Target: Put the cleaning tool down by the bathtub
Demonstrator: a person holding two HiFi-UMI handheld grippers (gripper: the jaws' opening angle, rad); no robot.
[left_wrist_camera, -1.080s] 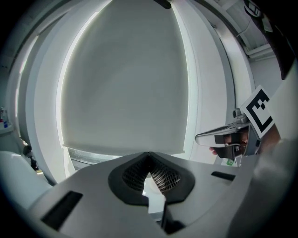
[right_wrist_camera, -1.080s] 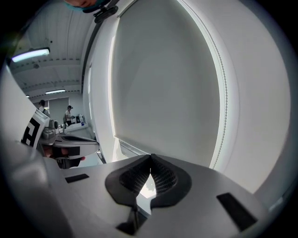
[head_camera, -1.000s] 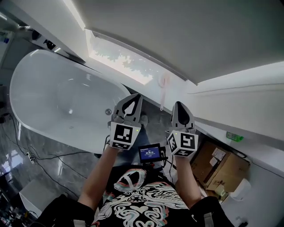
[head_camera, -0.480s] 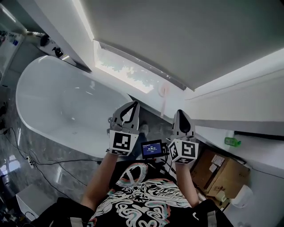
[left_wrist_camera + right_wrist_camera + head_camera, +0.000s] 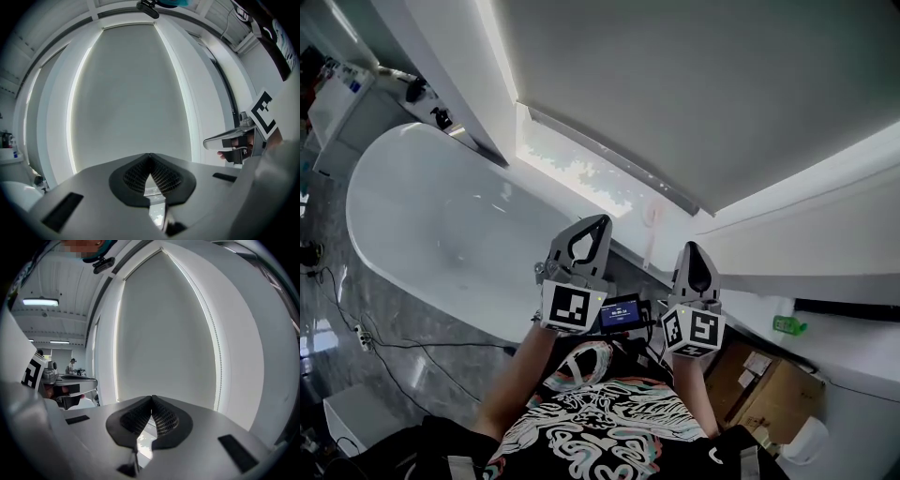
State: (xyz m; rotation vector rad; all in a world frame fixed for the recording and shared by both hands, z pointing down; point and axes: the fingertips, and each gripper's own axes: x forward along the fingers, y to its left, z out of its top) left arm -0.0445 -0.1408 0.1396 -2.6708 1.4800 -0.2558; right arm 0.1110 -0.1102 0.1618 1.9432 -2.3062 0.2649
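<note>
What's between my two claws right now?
A small lit screen, seen in the head view between the shut left claw and the shut right claw.

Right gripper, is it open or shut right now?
Shut. In the right gripper view the right gripper has its two dark pads meeting at the tips, with nothing held between them.
</note>
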